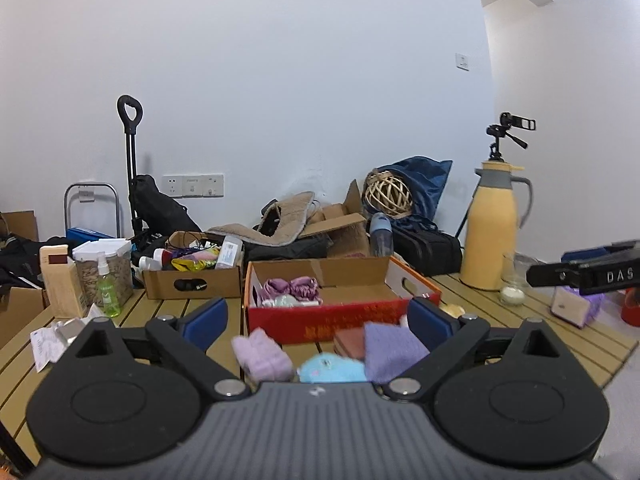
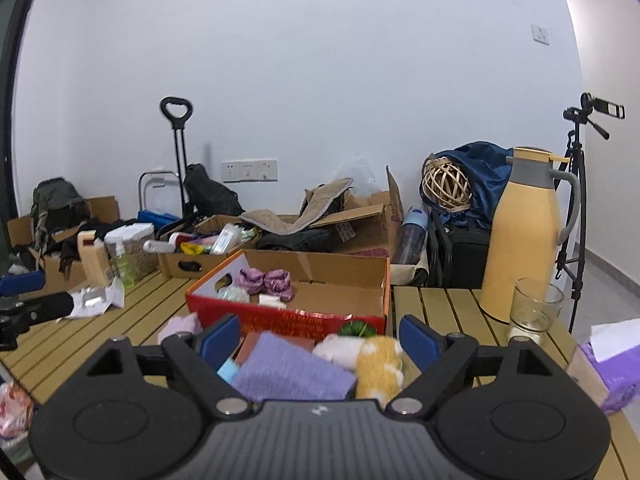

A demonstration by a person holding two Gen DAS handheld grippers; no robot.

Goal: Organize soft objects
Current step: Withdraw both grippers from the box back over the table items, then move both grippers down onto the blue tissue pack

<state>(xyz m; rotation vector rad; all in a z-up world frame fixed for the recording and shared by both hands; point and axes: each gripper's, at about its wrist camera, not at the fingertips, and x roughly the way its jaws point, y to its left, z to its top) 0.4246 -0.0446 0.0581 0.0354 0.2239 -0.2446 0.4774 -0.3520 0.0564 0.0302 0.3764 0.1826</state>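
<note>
Both sets of jaws wide, holding nothing. Between the left gripper (image 1: 316, 322) fingers: a lilac sock roll (image 1: 262, 356), a blue plush (image 1: 332, 367) and a purple cloth (image 1: 394, 350), all loose on the counter (image 1: 520, 320) just short of the red box (image 1: 324, 320). Between the right gripper (image 2: 320, 338) fingers: the same purple cloth (image 2: 292, 372), beside a yellow-and-white plush (image 2: 378, 366), with a green ball (image 2: 354, 329) against the box (image 2: 288, 320) wall.

Likely trouble: both grippers aimed at one pile, so a clash over the cloth, or a pinch taking two pieces at once. Soft things packed touching, so a shallow nip probably slips off or drags a neighbour along. Beyond the right gripper, to its right, a glass (image 2: 534, 312) and a flask (image 2: 524, 240) close enough to knock on a wide swing.

Pose: both held low and level over the near counter edge, pointing forward at the box, right gripper alongside the left. Already in the box: purple fabric (image 1: 290, 286).
</note>
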